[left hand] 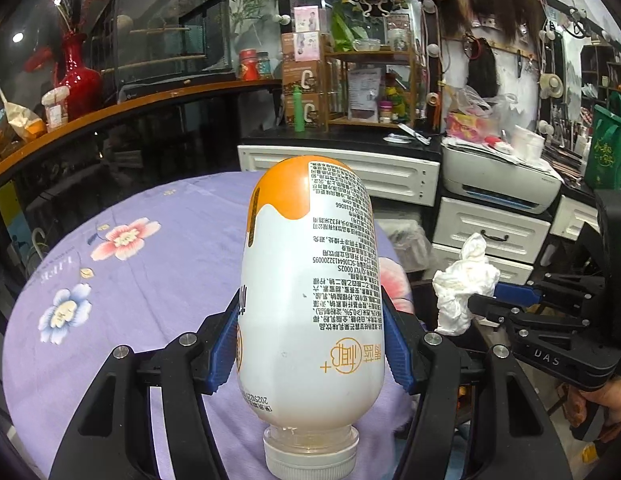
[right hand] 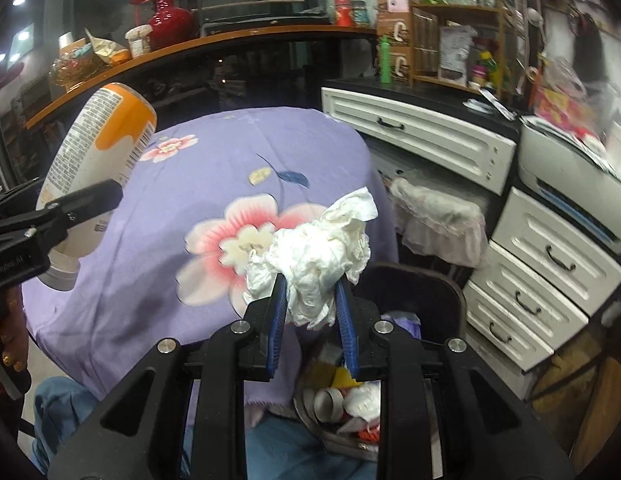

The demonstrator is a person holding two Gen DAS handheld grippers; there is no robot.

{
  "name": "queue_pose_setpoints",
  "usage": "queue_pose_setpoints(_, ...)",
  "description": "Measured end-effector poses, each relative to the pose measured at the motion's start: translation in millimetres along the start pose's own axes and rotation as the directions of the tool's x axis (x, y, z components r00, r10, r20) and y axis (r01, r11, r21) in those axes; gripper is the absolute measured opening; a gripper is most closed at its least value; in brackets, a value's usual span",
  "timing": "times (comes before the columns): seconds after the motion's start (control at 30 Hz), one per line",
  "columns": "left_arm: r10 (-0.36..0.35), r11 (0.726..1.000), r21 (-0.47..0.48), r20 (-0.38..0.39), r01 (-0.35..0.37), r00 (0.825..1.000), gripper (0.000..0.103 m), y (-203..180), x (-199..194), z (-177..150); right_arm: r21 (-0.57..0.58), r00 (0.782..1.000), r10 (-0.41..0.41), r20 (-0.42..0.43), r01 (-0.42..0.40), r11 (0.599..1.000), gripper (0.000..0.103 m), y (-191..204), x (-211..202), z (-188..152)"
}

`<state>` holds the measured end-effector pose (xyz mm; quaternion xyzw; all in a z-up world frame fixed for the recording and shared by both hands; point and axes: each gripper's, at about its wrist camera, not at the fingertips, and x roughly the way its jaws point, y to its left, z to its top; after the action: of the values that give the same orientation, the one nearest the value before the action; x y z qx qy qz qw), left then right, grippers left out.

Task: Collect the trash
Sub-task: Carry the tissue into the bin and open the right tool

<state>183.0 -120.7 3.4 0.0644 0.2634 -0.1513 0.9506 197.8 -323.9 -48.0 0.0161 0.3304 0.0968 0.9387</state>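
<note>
the left gripper (left hand: 310, 344) is holding a white and orange bottle (left hand: 310, 288) by its belly, with the cap pointing back toward the camera and the orange bottom pointing far, so the bottle is hanging above the purple flowered tablecloth (left hand: 122, 280). the blue pads (left hand: 224, 344) are pressing on both sides of the bottle and it is sitting straight between them. the right gripper (right hand: 312, 300) is squeezing a crumpled white tissue (right hand: 314, 256), with its jaws narrow around the wad, and it is hovering just past the right near edge of the table.

below the right gripper a dark trash bin (right hand: 430, 292) is standing, already holding some paper tubes and wrappers. the step in hand seems to be dropping the tissue into it. to do it well, i think the right gripper should be tilting a little more down and staying over the middle of the bin mouth before the jaws are opening, because tissue is light and can be sticking to a pad or drifting to the floor. the bottle should be waiting on the left, well apart, so the two grippers are not bumping
</note>
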Motion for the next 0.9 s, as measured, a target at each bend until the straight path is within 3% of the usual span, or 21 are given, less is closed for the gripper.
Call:
queue_pose_setpoints(0.4,-0.081,0.996,0.033,-0.014,0.081,0.997,0.061,-47.6,-0.2,-11.2,0.096,0.993,-0.075,-0.094,0.084,0.992,0.025,-54.3,25.3,-47.3)
queue_pose_setpoints(0.83,-0.116,0.990,0.076,-0.041,0.119,0.992,0.061,-74.4,9.0,-15.6,0.201,0.967,-0.073,-0.243,0.124,0.972,0.026,-99.7,92.2,-84.4)
queue_pose_setpoints(0.9,-0.130,0.988,0.077,-0.053,0.134,0.990,0.061,-78.5,13.0,-16.4,0.205,0.964,-0.072,-0.257,0.128,0.970,0.033,-102.4,100.5,-86.6)
